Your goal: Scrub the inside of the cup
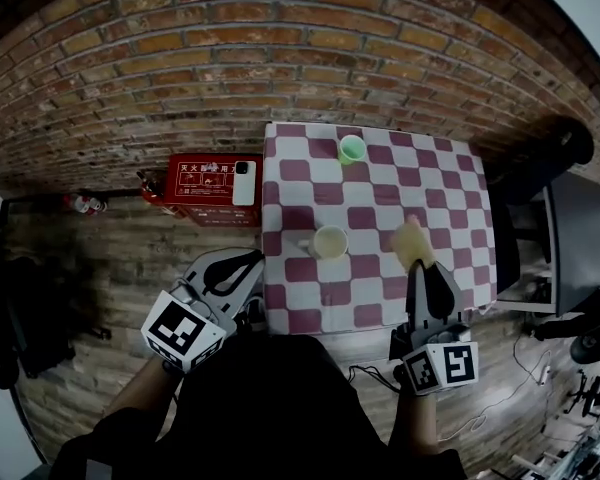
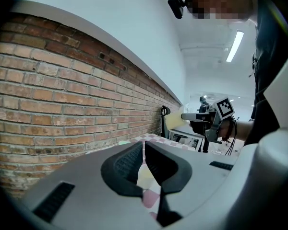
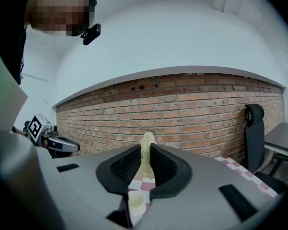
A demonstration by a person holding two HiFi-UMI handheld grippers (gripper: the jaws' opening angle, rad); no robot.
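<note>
Head view first, biggest stuff down: a brick wall runs along the far side of the checkered table, and I'll place everything else off that table. Just past its left edge sits a red box with what looks like a phone on top. The left gripper hangs just outside the table's near-left edge. Its jaws are closed all the way on nothing, and its own view shows the pads together with only a slit of tablecloth past them. The right gripper is over the near-right part of the table, clamped on a yellowish sponge that sticks out past the tips. The cup, cream-coloured, stands upright around the middle of the table, untouched, left of the sponge and apart from it. A small green cup sits at the table's far edge. So scrubbing hasn't started imo. What worries me is that nothing is holding that cup. If the sponge goes in and pushes sideways, the cup will probably skid on the cloth or tip, since the left gripper is shut and off the table rather than bracing it. The sponge is also only pinched at one end, so twisting it inside the cup could fold it or drag it out of the jaws.
</note>
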